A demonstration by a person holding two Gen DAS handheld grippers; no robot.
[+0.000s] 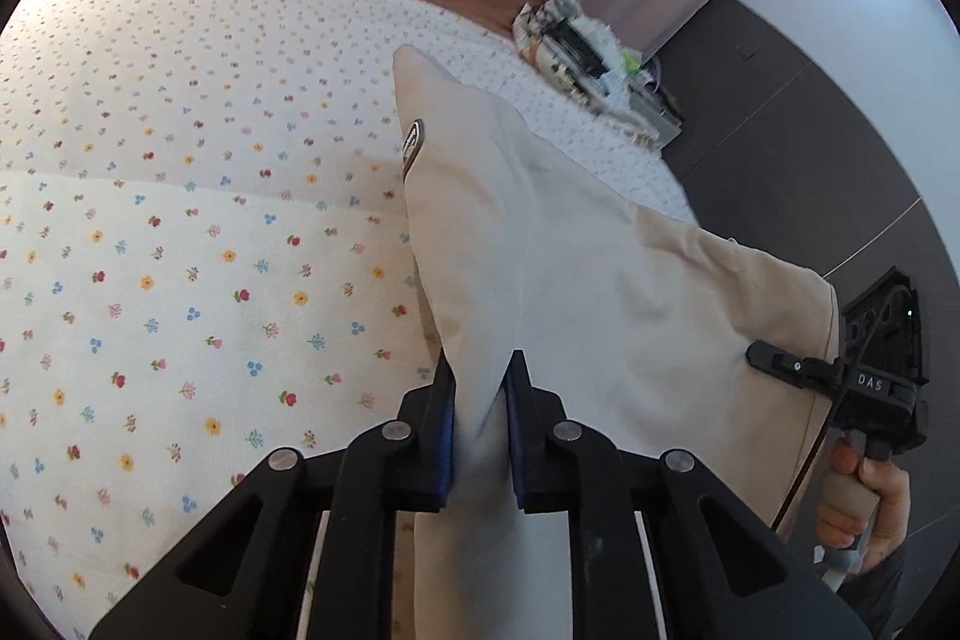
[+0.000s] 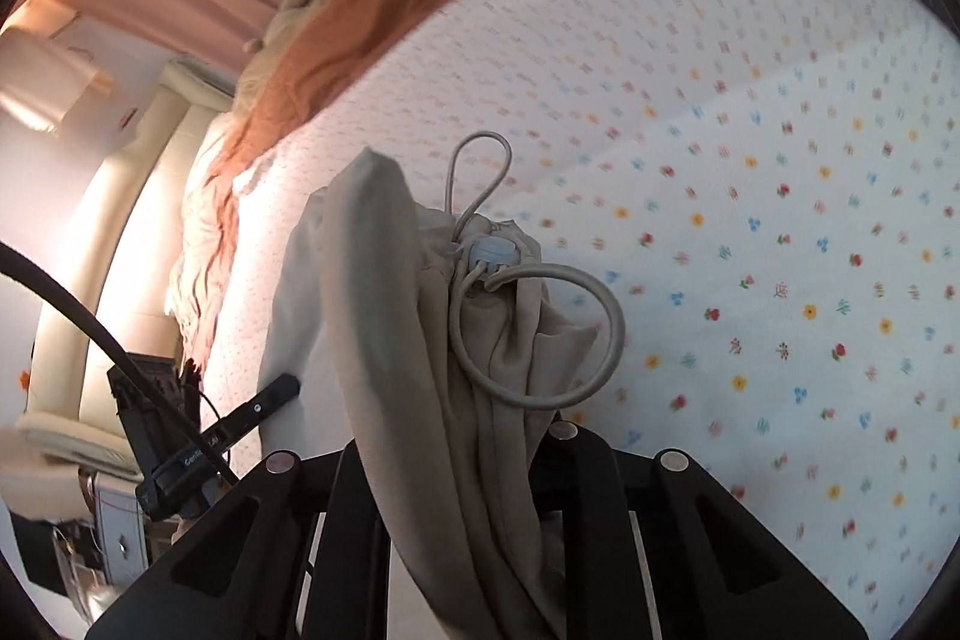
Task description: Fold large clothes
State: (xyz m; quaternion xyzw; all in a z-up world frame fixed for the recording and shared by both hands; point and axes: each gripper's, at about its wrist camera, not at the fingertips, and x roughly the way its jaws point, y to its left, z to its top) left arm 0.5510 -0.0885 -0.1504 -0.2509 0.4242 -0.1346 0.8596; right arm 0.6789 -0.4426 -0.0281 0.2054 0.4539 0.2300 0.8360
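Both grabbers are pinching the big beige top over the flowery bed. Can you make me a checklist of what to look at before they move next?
1. Left gripper pinching the beige fabric garment: ok, cloth sits between its blue pads.
2. Right gripper holding the same garment: ok, bunched cloth drapes over it, though the fingertips are hidden.
3. Grey elastic drawstring loop free of the gripper: cannot tell, it hangs just above it.
4. White flowered bedsheet has flat room for laying the garment down: ok.
5. Garment smooth between both grips: not ok, it is bunched and creased.
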